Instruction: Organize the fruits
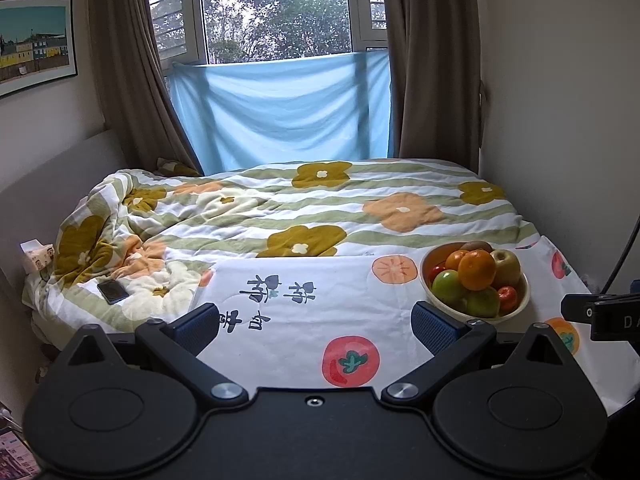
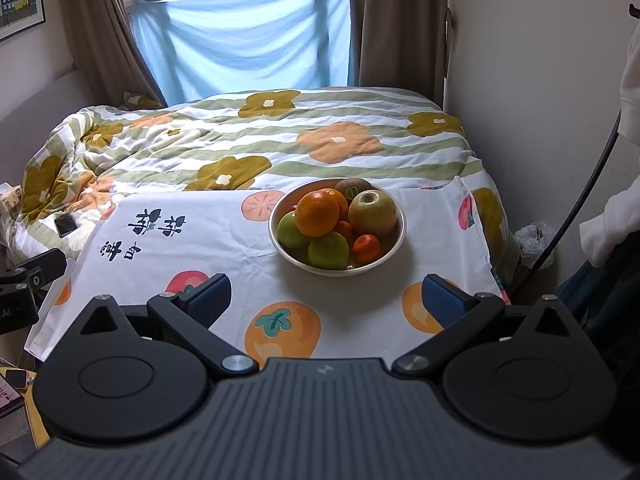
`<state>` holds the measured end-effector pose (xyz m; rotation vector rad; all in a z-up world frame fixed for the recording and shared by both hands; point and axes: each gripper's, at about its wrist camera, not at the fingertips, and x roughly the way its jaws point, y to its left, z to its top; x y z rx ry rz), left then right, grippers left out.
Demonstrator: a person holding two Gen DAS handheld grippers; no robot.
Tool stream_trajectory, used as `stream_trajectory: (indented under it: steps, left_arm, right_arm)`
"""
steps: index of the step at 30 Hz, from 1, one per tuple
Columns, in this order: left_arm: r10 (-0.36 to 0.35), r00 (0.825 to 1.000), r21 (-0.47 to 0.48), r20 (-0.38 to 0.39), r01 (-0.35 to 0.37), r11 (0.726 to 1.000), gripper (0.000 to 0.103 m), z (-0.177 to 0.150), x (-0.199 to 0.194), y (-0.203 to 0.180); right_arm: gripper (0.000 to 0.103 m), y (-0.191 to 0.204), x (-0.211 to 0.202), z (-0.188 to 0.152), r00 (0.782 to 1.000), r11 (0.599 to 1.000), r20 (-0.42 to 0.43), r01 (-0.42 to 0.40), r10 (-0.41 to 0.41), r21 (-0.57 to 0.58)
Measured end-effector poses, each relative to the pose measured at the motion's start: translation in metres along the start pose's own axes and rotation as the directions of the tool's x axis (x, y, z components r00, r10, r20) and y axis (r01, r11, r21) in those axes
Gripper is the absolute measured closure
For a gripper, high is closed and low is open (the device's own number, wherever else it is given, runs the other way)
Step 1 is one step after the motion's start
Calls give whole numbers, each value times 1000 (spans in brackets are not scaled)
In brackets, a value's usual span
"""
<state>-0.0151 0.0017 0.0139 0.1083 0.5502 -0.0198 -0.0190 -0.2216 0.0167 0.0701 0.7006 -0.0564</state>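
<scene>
The bowl (image 2: 394, 236) is pale cream and holds a bright orange (image 2: 316, 214), green apples (image 2: 329, 249), a yellowish-brown apple (image 2: 372, 212), a brown kiwi (image 2: 354, 187) and a small reddish-orange mandarin (image 2: 366, 247). The cloth (image 2: 224, 256) under it is white, printed with orange and red persimmons with green leaves and dark blue characters. The quilt (image 1: 360, 200) has green and white stripes with mustard and peach flowers. The sheet (image 1: 280, 116) across the window is light blue; the curtains (image 1: 436, 60) are brown. Both tools are black with blue pads (image 2: 442, 300).
</scene>
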Motion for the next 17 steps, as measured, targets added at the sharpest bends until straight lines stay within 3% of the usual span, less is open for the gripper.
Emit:
stream_trajectory:
  steps: [17]
  left_arm:
    - [2,1000,-5,-2,-2,1000,0,-1,-2,-1]
  right_arm:
    - [0,3,-2,-3,1000,1000,-3,-9,9,0]
